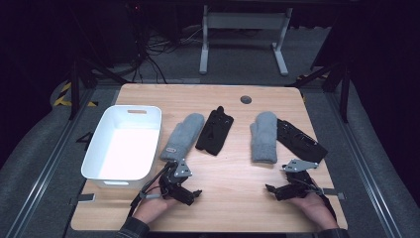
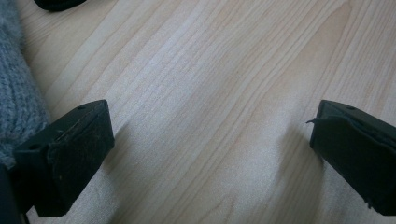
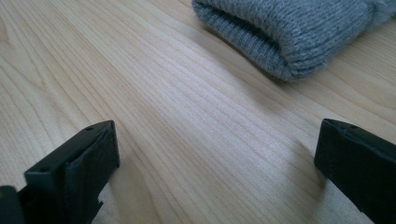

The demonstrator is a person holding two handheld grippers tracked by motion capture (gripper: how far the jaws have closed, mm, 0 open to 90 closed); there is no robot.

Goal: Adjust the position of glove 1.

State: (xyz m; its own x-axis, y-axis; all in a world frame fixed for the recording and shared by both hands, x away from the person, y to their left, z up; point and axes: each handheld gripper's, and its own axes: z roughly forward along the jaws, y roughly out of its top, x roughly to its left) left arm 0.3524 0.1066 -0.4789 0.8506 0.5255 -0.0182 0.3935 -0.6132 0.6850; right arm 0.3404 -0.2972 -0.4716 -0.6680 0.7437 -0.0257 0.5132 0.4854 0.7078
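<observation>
Two grey knitted mittens lie on the wooden table, one [image 1: 183, 136] left of centre and one [image 1: 263, 136] right of centre. A black glove [image 1: 214, 130] lies beside the left mitten and another black glove [image 1: 299, 140] beside the right one. My left gripper [image 1: 193, 194] rests low near the front edge, just below the left mitten's cuff [image 2: 16, 107], open with bare wood between its jaws [image 2: 210, 154]. My right gripper [image 1: 273, 191] sits below the right mitten, open [image 3: 215, 168], with that mitten's cuff [image 3: 289, 32] ahead of it and apart from the jaws.
A white plastic bin [image 1: 101, 144] stands at the table's left side, close to the left mitten. A round dark grommet [image 1: 245, 99] sits near the far edge. Bare wood [image 1: 233, 178] lies between the two grippers.
</observation>
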